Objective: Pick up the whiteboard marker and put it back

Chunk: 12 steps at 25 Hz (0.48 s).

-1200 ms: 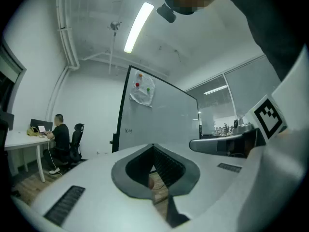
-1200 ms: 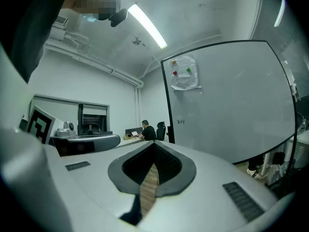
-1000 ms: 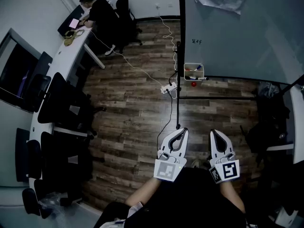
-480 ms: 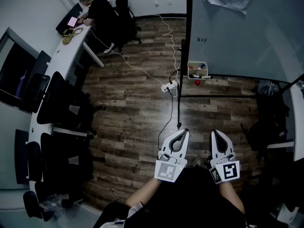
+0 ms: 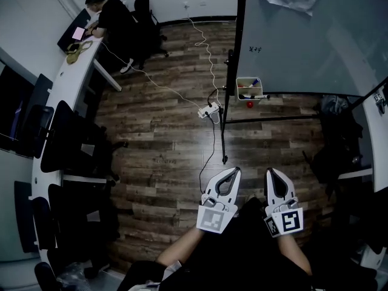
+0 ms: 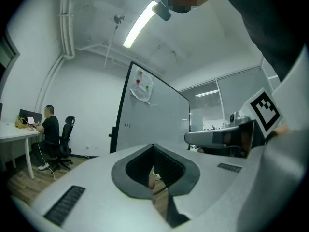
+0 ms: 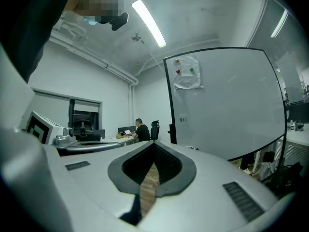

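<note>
Holds the left hand-held gripper point(image 5: 231, 170) clenched shut and empty, just beside the right hand-held gripper point(image 5: 269, 171), likewise clenched on nothing. Looks ahead at the whiteboard marker point(image 5: 253, 84), resting in the small box point(image 5: 239, 88) at the whiteboard's point(image 5: 303, 35) lower left corner, well apart from both.

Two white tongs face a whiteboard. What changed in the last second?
Very little. The whole room slid slightly left in the head view, so the wearer seems to have turned or stepped a bit. Nothing was taken hold of or let go. The white left tongs and white right tongs stay shut and empty, and the markers still sit in the small white tray on the large whiteboard.
</note>
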Each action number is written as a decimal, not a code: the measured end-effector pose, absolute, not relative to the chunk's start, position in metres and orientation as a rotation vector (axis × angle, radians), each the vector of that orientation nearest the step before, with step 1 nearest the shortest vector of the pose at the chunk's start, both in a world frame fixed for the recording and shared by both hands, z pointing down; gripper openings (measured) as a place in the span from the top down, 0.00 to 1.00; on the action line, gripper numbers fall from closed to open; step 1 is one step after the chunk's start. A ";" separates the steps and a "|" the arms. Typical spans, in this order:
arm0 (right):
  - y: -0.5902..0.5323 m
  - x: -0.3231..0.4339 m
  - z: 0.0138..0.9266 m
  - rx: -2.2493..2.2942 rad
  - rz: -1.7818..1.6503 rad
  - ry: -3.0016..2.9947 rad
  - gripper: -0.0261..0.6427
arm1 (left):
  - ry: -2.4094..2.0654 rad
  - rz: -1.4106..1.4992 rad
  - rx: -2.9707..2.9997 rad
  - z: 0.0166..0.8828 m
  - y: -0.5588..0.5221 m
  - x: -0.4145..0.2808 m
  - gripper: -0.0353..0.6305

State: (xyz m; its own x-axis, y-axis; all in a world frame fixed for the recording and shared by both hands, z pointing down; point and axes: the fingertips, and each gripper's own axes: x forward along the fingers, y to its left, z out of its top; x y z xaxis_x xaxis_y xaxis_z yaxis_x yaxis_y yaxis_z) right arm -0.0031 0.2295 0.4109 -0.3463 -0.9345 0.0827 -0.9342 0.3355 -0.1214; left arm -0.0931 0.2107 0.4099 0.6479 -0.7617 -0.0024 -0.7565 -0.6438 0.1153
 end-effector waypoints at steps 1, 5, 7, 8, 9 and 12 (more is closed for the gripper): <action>0.229 -0.003 0.411 -1.802 -0.231 2.565 0.94 | -1.267 -0.076 2.768 0.410 0.210 -0.093 0.94; 0.223 0.001 0.412 -1.823 -0.226 2.561 0.94 | -1.233 -0.125 2.799 0.403 0.206 -0.089 0.94; 0.219 0.004 0.415 -1.838 -0.232 2.555 0.94 | -1.211 -0.151 2.803 0.402 0.204 -0.086 0.94; 0.217 0.006 0.416 -1.842 -0.234 2.553 0.94 | -1.201 -0.151 2.804 0.402 0.203 -0.084 0.94; 0.214 0.007 0.417 -1.842 -0.234 2.552 0.94 | -1.192 -0.147 2.807 0.403 0.201 -0.082 0.94; 0.201 0.010 0.418 -1.823 -0.226 2.555 0.94 | -1.167 -0.116 2.829 0.406 0.194 -0.074 0.94</action>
